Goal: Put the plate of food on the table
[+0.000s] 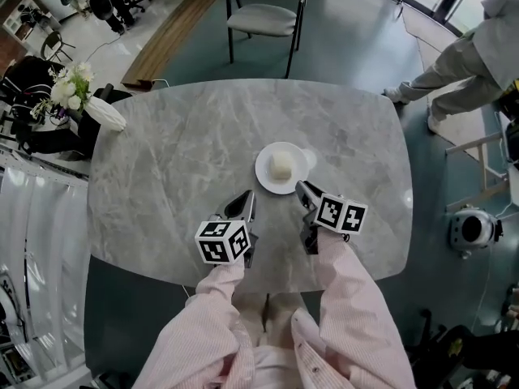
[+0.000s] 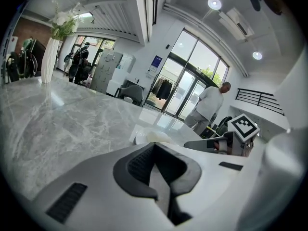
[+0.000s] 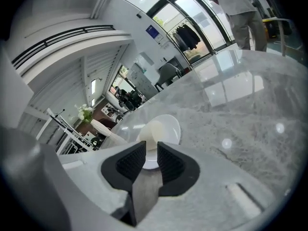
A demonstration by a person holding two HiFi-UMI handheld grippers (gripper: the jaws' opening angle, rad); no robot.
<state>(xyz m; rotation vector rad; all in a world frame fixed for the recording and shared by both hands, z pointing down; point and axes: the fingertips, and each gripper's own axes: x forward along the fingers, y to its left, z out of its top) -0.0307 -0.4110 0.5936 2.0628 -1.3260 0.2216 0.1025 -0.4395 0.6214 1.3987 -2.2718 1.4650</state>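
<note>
The white plate with a pale bun sits on the grey marble surface, just ahead of both tongs. The head view alone shows a vase of white flowers at the surface's left edge and a chair beyond it. The right gripper view shows the right tongs slightly apart and empty, with the plate just past their tips. The left gripper view shows the left tongs together with nothing in them, the other gripper's marker cube, and a person by the glass doors.
</note>
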